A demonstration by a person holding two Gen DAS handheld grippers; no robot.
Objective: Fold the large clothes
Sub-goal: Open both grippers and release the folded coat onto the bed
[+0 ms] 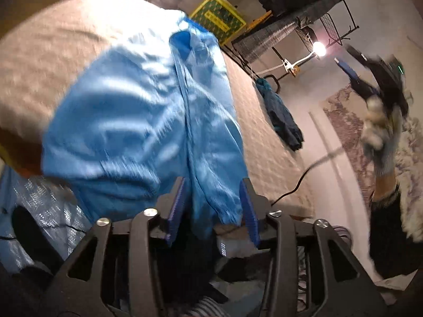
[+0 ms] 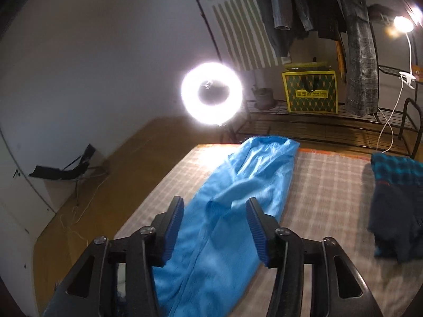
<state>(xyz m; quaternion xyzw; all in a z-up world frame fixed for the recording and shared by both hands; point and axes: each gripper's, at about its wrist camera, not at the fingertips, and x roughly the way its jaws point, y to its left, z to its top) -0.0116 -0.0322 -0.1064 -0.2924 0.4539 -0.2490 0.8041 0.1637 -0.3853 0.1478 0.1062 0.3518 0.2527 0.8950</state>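
The light-blue garment [image 2: 238, 198] lies stretched lengthwise on the bed [image 2: 330, 185], its far end near the bed's far edge and its near end running under both cameras — laid long like this, I judge, so that a fold can be made along or across it. It looks narrowed already, with one long edge doubled over, though creases remain.

The left hand-held gripper [image 1: 214, 206] stands with its blue pads [image 1: 177, 206] spread. A strip of the blue fabric passes between them, but the pads do not press on it; the cloth looks slack and free.

The right hand-held gripper [image 2: 214, 232] is likewise spread and hangs above the garment, nothing pinched. In the left view it shows blurred, raised at the right edge, carried by a gloved hand [image 1: 380, 132] — clear of the cloth, probably to reach for a fresh grip point.

A dark checked garment [image 2: 396, 198] sits apart at the bed's right side, out of the working area. A ring light [image 2: 211, 92] beyond the bed's far corner lights the fabric.
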